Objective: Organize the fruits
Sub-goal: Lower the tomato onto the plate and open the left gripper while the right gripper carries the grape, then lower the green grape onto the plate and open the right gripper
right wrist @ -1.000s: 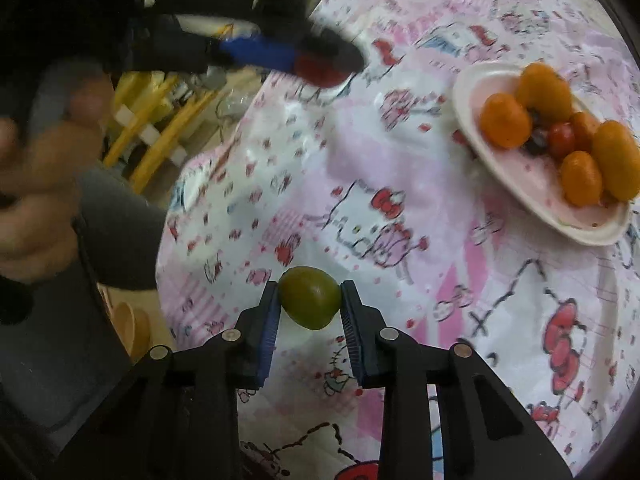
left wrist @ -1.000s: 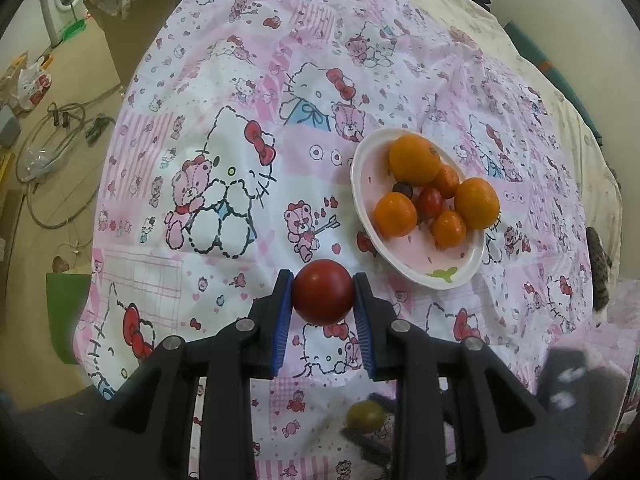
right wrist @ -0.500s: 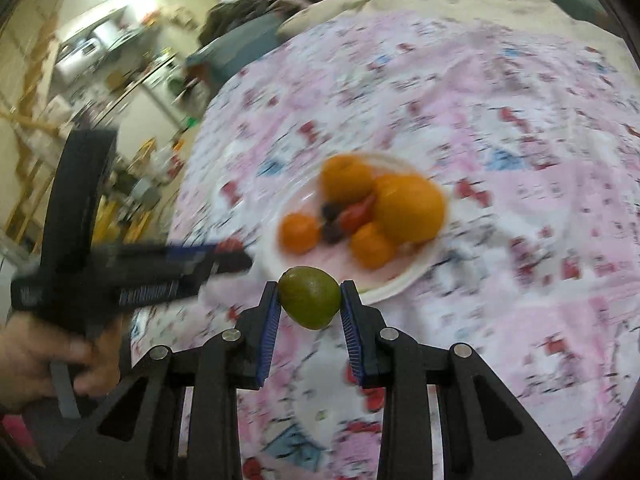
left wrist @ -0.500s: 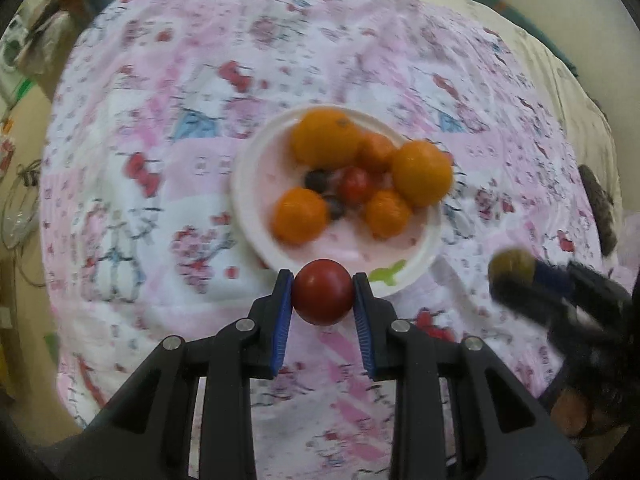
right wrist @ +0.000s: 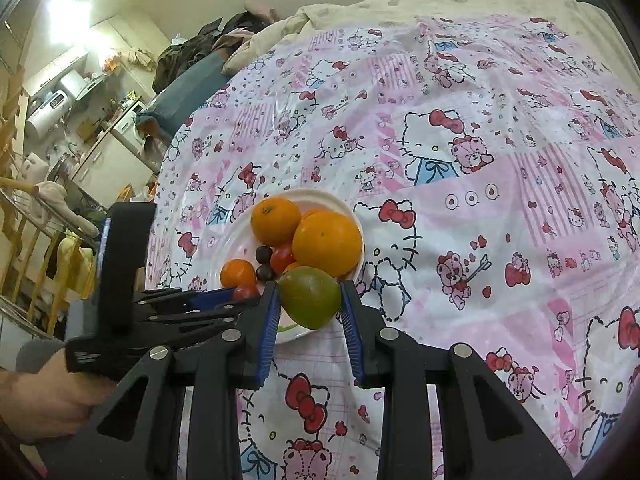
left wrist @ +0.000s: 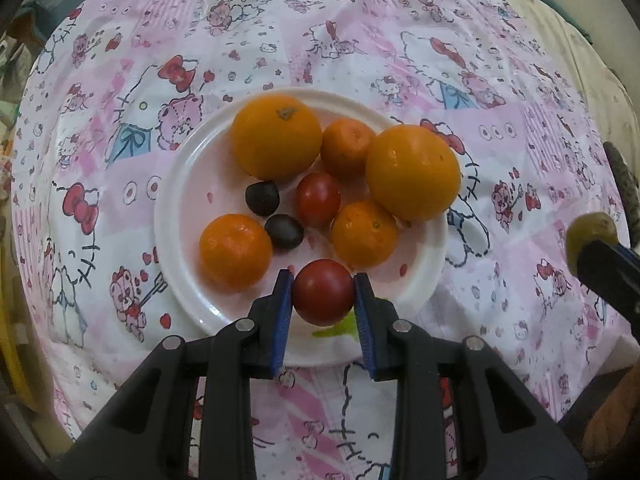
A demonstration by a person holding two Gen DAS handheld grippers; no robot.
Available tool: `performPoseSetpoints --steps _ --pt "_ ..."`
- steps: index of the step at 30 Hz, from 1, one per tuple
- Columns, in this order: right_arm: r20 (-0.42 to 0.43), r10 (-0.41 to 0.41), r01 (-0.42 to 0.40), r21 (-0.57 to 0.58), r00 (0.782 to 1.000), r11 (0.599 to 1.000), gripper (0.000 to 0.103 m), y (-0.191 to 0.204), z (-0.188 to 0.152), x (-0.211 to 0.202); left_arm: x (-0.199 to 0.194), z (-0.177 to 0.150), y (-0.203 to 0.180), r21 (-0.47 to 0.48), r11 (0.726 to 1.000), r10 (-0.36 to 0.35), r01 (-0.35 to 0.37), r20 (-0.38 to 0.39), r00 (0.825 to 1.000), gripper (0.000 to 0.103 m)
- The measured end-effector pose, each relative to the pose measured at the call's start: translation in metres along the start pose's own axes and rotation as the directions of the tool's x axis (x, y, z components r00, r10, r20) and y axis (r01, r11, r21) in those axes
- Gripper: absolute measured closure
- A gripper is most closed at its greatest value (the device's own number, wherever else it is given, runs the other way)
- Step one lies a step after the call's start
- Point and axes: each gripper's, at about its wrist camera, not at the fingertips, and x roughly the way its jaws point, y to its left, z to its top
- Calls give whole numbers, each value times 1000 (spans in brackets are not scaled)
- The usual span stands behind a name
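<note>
No brand name or readable writing shows anywhere; the only print is the cartoon cat-and-bear pattern on the pink cloth (left wrist: 500, 60) that covers the table.

Nearest in the left wrist view, the left gripper (left wrist: 323, 292) is closed narrowly on a red tomato (left wrist: 323, 291), its blue pads pressing both sides. The tomato hangs over the near rim of the white plate (left wrist: 176, 216); whether it touches the plate cannot be told.

In the right wrist view, the right gripper (right wrist: 309, 300) clamps a green fruit (right wrist: 309, 297), reddish on top, between its pads, over the plate's near edge (right wrist: 236, 240).

The plate lies on the cloth and holds, from near to far: a small orange (left wrist: 235, 252) at the near left and another (left wrist: 364, 233) just right of it, two dark plums (left wrist: 284, 231) and (left wrist: 262, 198) between them, side by side, then a second red tomato (left wrist: 318, 199) in the middle. Behind those sit a big orange (left wrist: 277, 136) at the far left, a small orange (left wrist: 347, 147) beside it, and a big orange (left wrist: 413, 173) at the right, touching its neighbours.

Beyond the cloth in the right wrist view a cream blanket (right wrist: 440, 0) lies heaped, and a cluttered kitchen area (right wrist: 72, 92) shows at far left.
</note>
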Motion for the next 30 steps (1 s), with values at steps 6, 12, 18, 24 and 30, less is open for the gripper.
performPoseSetpoints --steps 6,12,18,24,30 --pt "-8 -5 5 -7 1000 1000 71 3 -1 3 5 1 -2 5 1000 4 -4 -20 1000 76" --pt "-1 6 -6 -6 1000 1000 71 5 0 4 -4 2 5 -25 999 -34 34 9 999 35" --pt "-2 2 -2 2 1000 1000 71 4 0 6 -25 -4 10 -26 999 -35 37 60 998 28" --pt "-15 4 -4 1 1000 1000 71 7 1 12 -36 -18 31 -99 994 -51 55 50 997 28" --pt "-50 18 -19 -19 999 1000 71 21 1 29 -57 -33 53 -137 990 58 -43 100 993 27"
